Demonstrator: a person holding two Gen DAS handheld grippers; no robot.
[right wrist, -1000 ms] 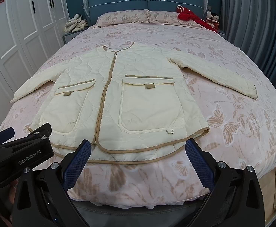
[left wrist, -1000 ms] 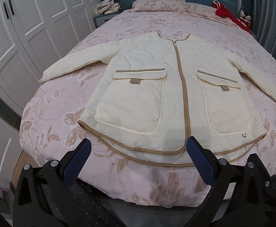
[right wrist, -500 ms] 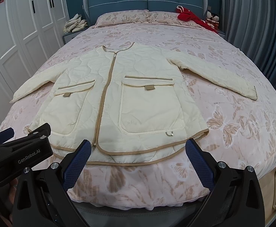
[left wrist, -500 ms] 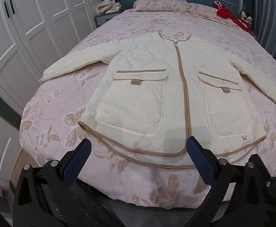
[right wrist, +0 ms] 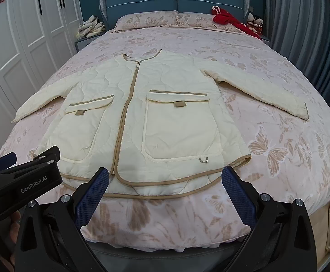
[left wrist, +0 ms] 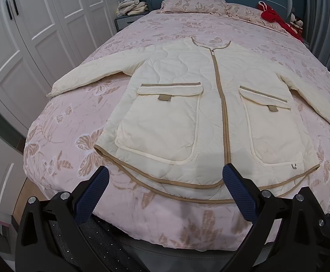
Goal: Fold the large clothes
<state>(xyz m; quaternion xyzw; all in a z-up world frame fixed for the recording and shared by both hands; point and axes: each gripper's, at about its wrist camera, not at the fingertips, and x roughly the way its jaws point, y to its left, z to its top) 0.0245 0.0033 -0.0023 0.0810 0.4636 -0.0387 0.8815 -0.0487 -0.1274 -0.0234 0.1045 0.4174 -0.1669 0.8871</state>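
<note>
A cream quilted jacket (left wrist: 187, 104) with tan trim lies flat, front up and zipped, on the pink bed (left wrist: 74, 122); both sleeves are spread out to the sides. It also shows in the right wrist view (right wrist: 165, 113). My left gripper (left wrist: 165, 176) is open and empty, just short of the jacket's hem at the foot of the bed. My right gripper (right wrist: 165, 176) is open and empty, also in front of the hem. The left gripper's body (right wrist: 22, 181) shows at the left in the right wrist view.
White wardrobe doors (left wrist: 29, 34) stand along the left. A nightstand with folded cloths (left wrist: 131, 6) is at the far left. Pillows (right wrist: 155, 19), a red garment (right wrist: 232, 22) and small dolls (right wrist: 254, 20) lie at the headboard. Grey curtains (right wrist: 300, 22) hang on the right.
Both grippers have edged slightly forward toward the jacket's hem; the jacket sits a little lower and closer in both views. The jaws stay open.
</note>
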